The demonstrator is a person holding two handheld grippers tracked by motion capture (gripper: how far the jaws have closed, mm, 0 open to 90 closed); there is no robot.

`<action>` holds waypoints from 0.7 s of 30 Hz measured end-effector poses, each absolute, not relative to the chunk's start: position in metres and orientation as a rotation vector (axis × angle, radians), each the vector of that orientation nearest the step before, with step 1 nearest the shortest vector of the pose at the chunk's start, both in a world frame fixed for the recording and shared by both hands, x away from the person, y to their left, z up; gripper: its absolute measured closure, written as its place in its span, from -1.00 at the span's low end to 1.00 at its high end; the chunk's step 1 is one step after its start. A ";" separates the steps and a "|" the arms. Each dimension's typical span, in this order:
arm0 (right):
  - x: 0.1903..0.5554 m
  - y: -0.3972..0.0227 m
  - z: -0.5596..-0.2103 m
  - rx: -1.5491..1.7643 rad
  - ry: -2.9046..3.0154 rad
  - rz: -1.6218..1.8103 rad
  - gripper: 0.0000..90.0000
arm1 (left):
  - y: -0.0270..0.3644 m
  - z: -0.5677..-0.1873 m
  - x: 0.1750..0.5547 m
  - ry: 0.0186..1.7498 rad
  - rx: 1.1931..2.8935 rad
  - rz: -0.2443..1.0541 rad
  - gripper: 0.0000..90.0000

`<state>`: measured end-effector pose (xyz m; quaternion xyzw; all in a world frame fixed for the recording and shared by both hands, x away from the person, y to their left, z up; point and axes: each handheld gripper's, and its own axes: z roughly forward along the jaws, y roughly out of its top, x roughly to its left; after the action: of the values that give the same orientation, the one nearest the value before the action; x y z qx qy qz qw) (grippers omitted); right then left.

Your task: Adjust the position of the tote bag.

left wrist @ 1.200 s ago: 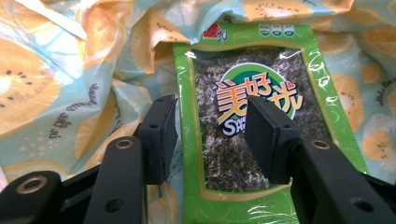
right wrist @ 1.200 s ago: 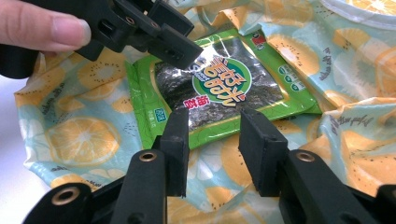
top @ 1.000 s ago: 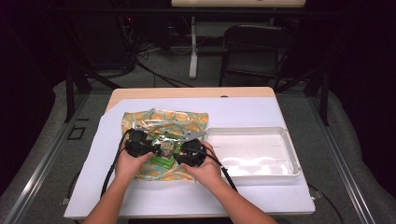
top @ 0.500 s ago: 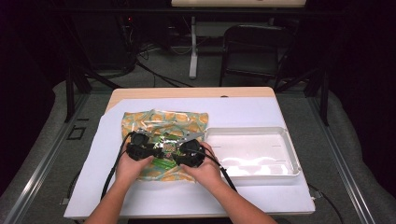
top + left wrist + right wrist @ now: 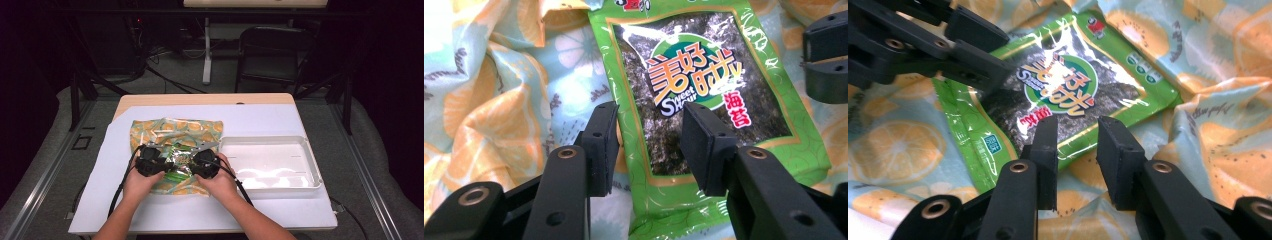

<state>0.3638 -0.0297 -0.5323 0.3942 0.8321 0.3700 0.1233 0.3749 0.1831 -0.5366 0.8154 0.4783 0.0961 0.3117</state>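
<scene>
A green seaweed snack packet [image 5: 176, 161] lies flat on an orange-print cloth [image 5: 150, 127] at the table's left half. My left gripper [image 5: 167, 161] comes at it from the left and my right gripper [image 5: 191, 163] from the right, each held low in a hand. In the left gripper view the jaws of the left gripper [image 5: 649, 127] stand apart over the packet [image 5: 704, 65], pads not pressing it. The right gripper [image 5: 1078, 135] straddles the packet's near edge [image 5: 1068, 85], also without a grip. Both pairs of jaws have just been closing.
A white plastic tray [image 5: 310, 160] sits to the right of the cloth, on the white sheet [image 5: 260, 117] that covers the table. A dark chair [image 5: 270, 50] and stands are on the floor behind the table. Cables trail from both grippers toward the near edge.
Both hands have stayed nearly in place over the packet; from above no clear shift of the packet or cloth shows.
</scene>
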 end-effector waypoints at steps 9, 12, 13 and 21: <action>0.367 -0.029 -0.540 1.191 2.436 1.035 0.54 | 0.182 -0.536 0.370 1.247 2.165 0.258 0.32; 0.368 -0.029 -0.541 1.216 2.430 1.045 0.54 | 0.181 -0.536 0.369 1.246 2.168 0.259 0.32; 0.369 -0.030 -0.541 1.234 2.432 1.049 0.53 | 0.181 -0.535 0.369 1.242 2.174 0.258 0.32; 0.371 -0.032 -0.542 1.260 2.426 1.054 0.48 | 0.181 -0.536 0.364 1.249 2.161 0.250 0.32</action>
<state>0.3708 -0.0323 -0.5420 0.4276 0.8235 0.3576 0.1057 0.3638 0.1810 -0.5360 0.8187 0.4733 0.0946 0.3111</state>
